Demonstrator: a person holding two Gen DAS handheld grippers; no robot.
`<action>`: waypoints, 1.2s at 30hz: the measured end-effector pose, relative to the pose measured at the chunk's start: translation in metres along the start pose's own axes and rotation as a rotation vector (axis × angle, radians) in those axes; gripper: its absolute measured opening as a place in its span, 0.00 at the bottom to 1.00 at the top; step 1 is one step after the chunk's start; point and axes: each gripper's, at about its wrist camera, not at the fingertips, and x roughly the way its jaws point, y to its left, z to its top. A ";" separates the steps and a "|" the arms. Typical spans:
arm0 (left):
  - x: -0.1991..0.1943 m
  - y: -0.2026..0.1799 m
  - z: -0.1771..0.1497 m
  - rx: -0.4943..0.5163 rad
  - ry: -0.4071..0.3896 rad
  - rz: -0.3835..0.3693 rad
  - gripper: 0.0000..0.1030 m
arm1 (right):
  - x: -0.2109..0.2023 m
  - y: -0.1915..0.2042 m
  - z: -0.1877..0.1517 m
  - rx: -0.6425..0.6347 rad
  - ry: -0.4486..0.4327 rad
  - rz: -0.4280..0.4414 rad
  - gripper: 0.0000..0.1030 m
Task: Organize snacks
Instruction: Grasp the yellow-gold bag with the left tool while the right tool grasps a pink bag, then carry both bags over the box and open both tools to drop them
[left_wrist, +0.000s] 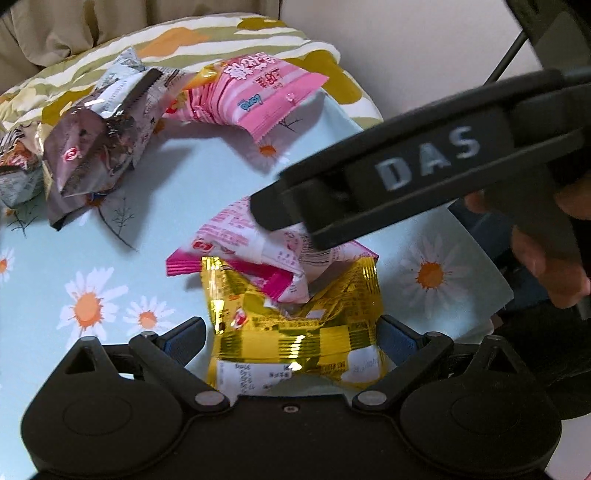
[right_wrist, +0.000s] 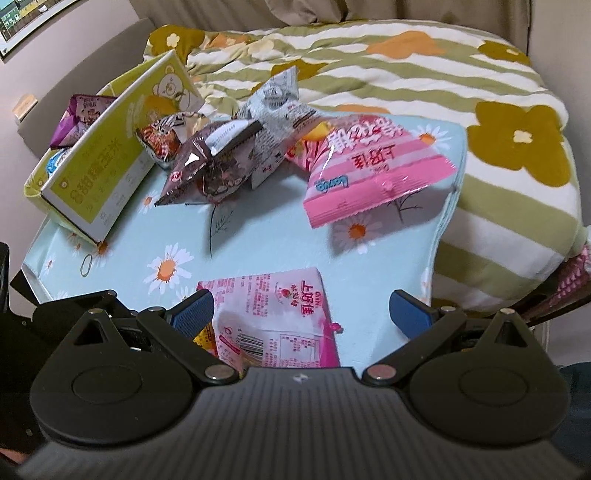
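In the left wrist view a gold snack packet (left_wrist: 295, 332) lies on the daisy-print cloth (left_wrist: 110, 258) between the fingers of my left gripper (left_wrist: 291, 336). The jaws are wide and its pads sit at the packet's edges without squeezing it. A pale pink packet (left_wrist: 258, 254) overlaps the gold one's far end. In the right wrist view that pink packet (right_wrist: 273, 314) lies between the open fingers of my right gripper (right_wrist: 301, 314), nearer the left pad (right_wrist: 192, 314). The right gripper's black housing (left_wrist: 424, 158) hangs over the pink packet.
A heap of snacks lies at the far side: a big pink bag (right_wrist: 373, 173), a brown bag (right_wrist: 207, 170), a silver bag (right_wrist: 277, 103). A yellow-green box (right_wrist: 110, 155) leans at the far left with a purple packet (right_wrist: 77, 118) behind it. A striped blanket (right_wrist: 480, 92) borders the cloth.
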 end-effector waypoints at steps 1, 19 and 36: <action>0.001 0.001 -0.001 -0.005 -0.007 -0.015 0.88 | 0.003 0.000 0.000 0.001 0.006 0.006 1.00; -0.008 0.049 -0.011 -0.103 -0.024 0.010 0.78 | 0.039 0.011 0.002 -0.043 0.055 0.043 1.00; -0.032 0.090 -0.025 -0.208 -0.057 0.101 0.77 | 0.053 0.035 0.005 -0.179 0.025 -0.108 0.73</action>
